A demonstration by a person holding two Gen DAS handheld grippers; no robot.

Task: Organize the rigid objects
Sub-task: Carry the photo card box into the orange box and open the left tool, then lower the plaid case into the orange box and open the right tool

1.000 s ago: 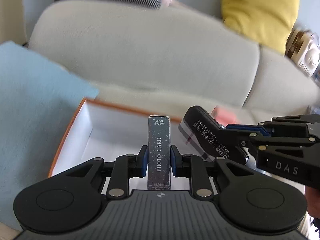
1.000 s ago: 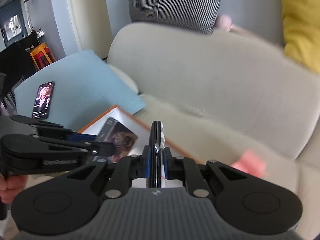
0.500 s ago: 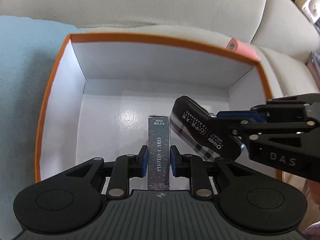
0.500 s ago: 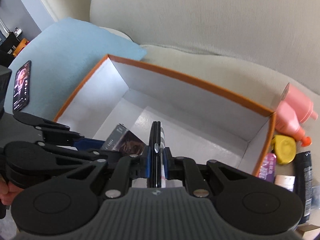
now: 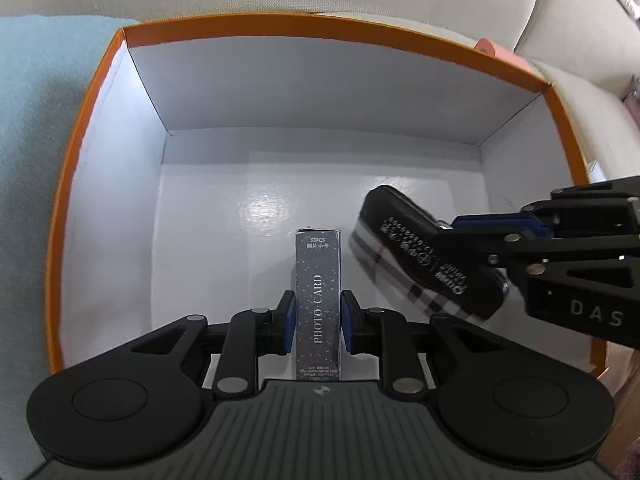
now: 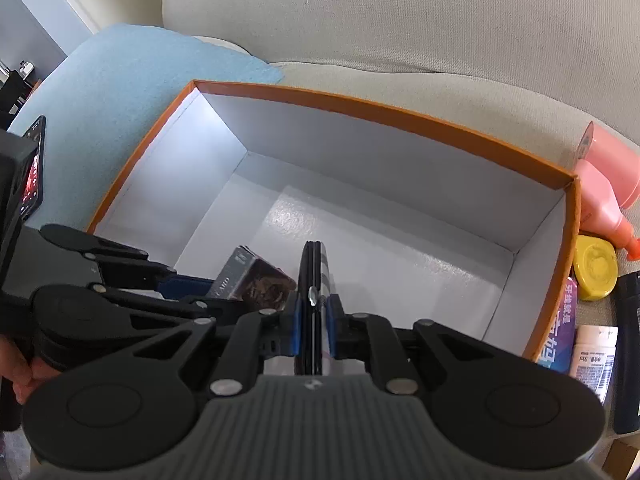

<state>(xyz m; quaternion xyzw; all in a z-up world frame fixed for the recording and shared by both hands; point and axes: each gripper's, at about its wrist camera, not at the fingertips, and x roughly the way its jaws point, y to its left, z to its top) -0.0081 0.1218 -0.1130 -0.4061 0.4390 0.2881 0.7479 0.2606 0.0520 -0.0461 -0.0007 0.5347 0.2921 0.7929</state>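
An open box with an orange rim (image 5: 92,120) and white inside sits on a beige sofa; its rim also shows in the right wrist view (image 6: 360,104). My left gripper (image 5: 319,322) is shut on a dark "PHOTO CARD" box (image 5: 319,300), held low inside the orange box; the card box also shows in the right wrist view (image 6: 256,280). My right gripper (image 6: 314,320) is shut on a flat black case with a plaid side (image 6: 314,276), held inside the box just right of the card box. The case also shows in the left wrist view (image 5: 424,264).
Right of the box lie a pink bottle (image 6: 604,196), a yellow round tin (image 6: 594,266), a purple packet (image 6: 562,328), a white pill bottle (image 6: 594,356) and a black tube (image 6: 628,352). A blue towel (image 6: 132,80) with a phone (image 6: 34,168) lies to the left.
Both grippers have tilted down from facing the sofa back and lowered with their objects into the orange box.
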